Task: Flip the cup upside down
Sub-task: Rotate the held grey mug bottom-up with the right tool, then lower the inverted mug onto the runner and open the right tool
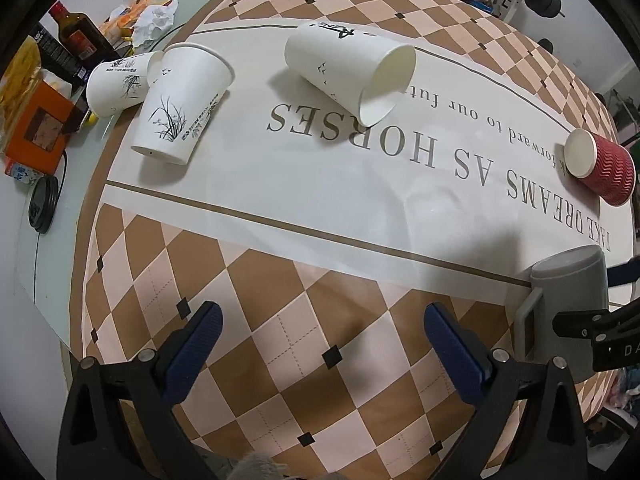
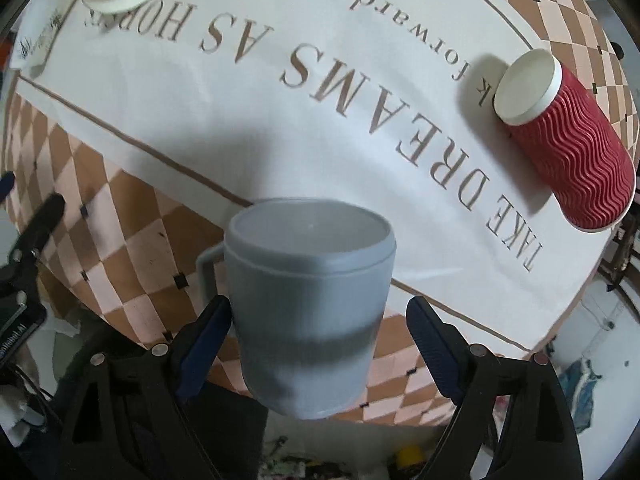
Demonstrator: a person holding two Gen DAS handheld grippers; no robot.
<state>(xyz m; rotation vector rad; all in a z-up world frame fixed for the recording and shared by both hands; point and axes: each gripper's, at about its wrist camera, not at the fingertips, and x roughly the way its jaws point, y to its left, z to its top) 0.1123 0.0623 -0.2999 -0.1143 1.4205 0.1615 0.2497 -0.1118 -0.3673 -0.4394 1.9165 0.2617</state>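
A grey mug with its handle to the left stands on its mouth, base up, between the fingers of my right gripper. The jaws stand wide, with a gap on each side of the mug. The mug also shows in the left wrist view at the table's right edge. My left gripper is open and empty over the checkered cloth. A red ribbed paper cup lies on its side at the right; it also shows in the left wrist view.
A white paper cup lies on its side at the back centre. Another stands upside down at the left, with a third lying behind it. Bottles, an orange box and wrappers crowd the far left.
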